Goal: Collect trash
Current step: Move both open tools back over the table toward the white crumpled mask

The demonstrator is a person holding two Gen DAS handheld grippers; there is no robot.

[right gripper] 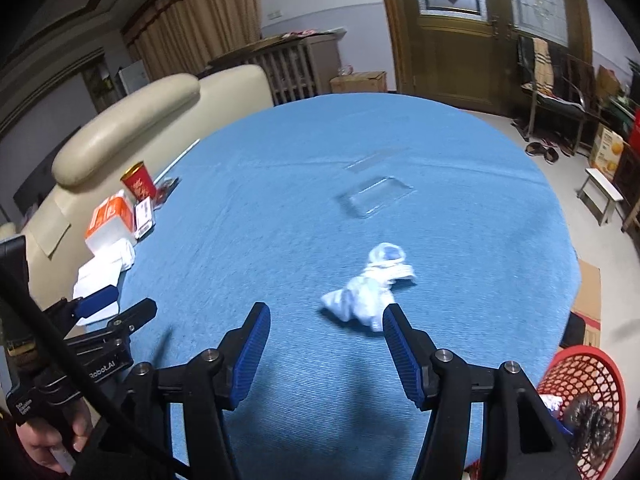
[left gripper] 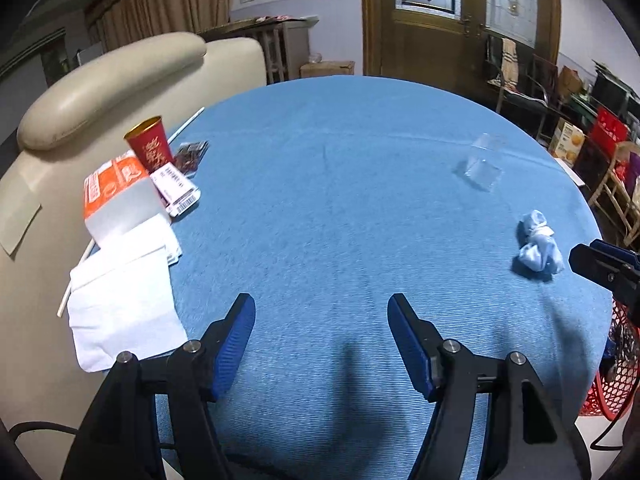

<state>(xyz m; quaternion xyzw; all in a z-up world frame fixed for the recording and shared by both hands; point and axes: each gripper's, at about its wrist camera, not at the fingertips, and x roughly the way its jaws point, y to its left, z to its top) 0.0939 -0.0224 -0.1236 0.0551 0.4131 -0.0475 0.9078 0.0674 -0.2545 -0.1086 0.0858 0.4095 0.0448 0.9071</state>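
- The left hand-held gripper (left gripper: 322,316) is seen at the bottom centre of its own view, jaws spread apart with nothing between the blue pads, only bare blue cloth.
- The right hand-held gripper (right gripper: 326,326) is likewise seen at the bottom centre of its view, released, with nothing clamped.
- A crumpled white tissue (right gripper: 370,290) is found on the tabletop (right gripper: 460,184) just beyond the right gripper's tips, its near edge just beside the right-hand pad; whether it is touched cannot be told. In the left wrist view the same tissue lies at the right edge of the frame.
- A red mesh basket (right gripper: 592,392) is seen at the lower right of the right wrist view, below the tabletop's edge, with dark crumpled material inside.
- A person's hand (right gripper: 44,440) is shown at the lower left of the right wrist view, gripping the left gripper's handle.
- White napkins (left gripper: 124,300) are spread at the left of the left wrist view, overhanging the tabletop's edge.
- Behind them an orange-and-white carton (left gripper: 116,192) is placed, with a barcoded packet (left gripper: 178,188) beside it and a red paper cup (left gripper: 150,148) standing upright just behind.
- A clear plastic tray (right gripper: 374,196) is seen further off, above centre in the right wrist view.
- A cream leather chair (left gripper: 112,80) is placed against the tabletop's left side.
- A wooden door (left gripper: 460,20) with glass panels fills the upper right.
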